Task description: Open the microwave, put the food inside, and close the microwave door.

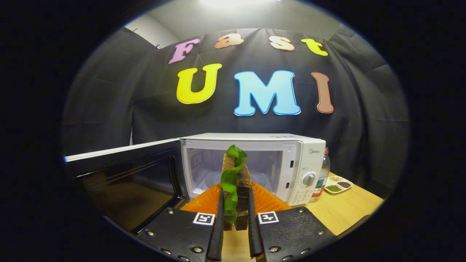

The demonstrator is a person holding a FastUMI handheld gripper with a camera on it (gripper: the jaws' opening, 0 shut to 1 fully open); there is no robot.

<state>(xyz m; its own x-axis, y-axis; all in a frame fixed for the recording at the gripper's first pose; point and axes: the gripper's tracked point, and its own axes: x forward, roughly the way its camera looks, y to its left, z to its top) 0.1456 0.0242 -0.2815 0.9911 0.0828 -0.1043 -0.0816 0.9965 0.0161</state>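
My gripper (pixel 235 207) is shut on a toy sandwich (pixel 237 185) of brown bread slices with a green lettuce leaf (pixel 230 182) curling down its front. The sandwich stands upright between my fingers, lifted in front of the microwave. The white microwave (pixel 251 163) stands just beyond, its door (pixel 127 178) swung wide open to the left and its cavity (pixel 207 171) lit and bare. An orange ribbed plate (pixel 267 200) lies on the wooden table (pixel 342 207) beneath the sandwich, right before the cavity.
The microwave's control panel with a round knob (pixel 309 179) is on its right side. Behind that corner stands a clear bottle (pixel 323 174), and a white divided dish (pixel 338 185) of beans and grains lies further right on the table.
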